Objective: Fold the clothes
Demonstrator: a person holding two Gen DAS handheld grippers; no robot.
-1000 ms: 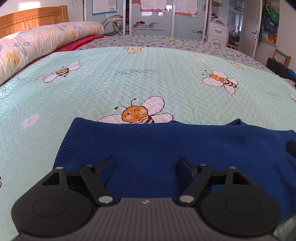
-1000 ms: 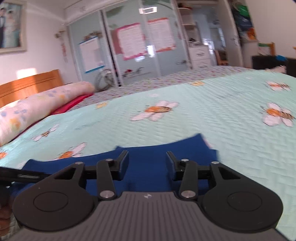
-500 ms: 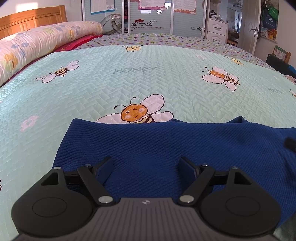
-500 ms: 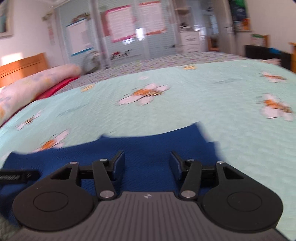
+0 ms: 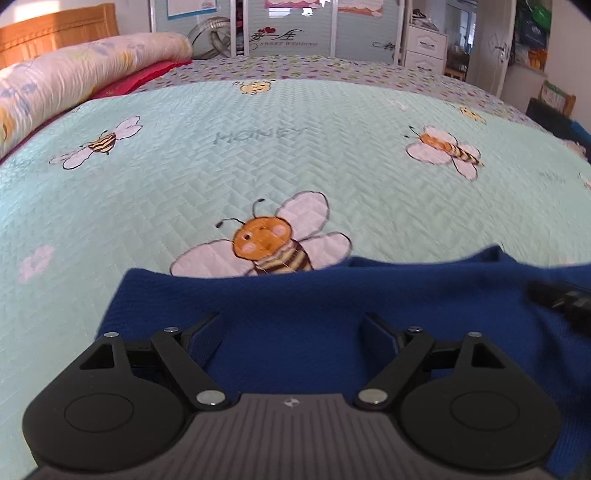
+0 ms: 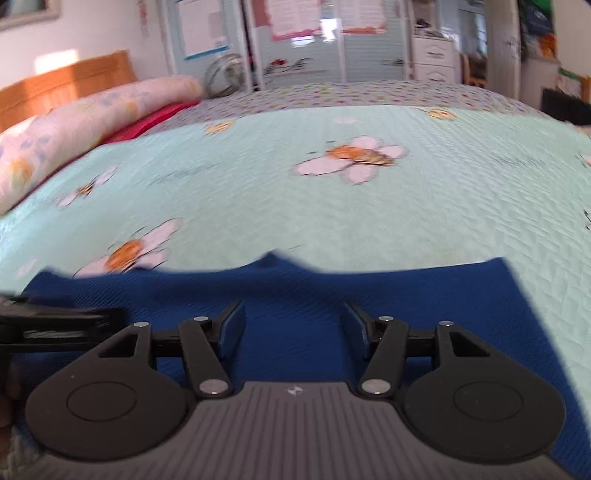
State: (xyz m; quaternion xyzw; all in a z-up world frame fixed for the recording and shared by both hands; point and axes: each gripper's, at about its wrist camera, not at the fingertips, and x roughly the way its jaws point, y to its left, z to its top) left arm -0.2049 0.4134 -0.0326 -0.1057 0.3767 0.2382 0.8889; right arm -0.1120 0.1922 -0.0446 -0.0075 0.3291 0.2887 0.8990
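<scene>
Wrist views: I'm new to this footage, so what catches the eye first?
A dark blue knit garment lies flat on the near part of a mint bedspread printed with cartoon bees. Both the left gripper and right gripper hover over it, jaws open, just widening, nothing clamped between them.

We are in a bedroom in a home. A big bed (image 5: 184, 177) fills most of both pictures. It has a soft green cover with cartoon bees (image 5: 266, 240) and the word HONEY sewn on it. At the upper left we see a wooden headboard (image 5: 55, 33), and a rolled-up flowery quilt (image 5: 81, 70) lies in front of it with something red (image 5: 136, 77) beside it. Along the top we see tall wardrobe doors (image 5: 288, 26) with papers and stickers on them. At the upper right stands a white set of drawers (image 5: 424, 48) next to a white door (image 5: 491, 48).
</scene>
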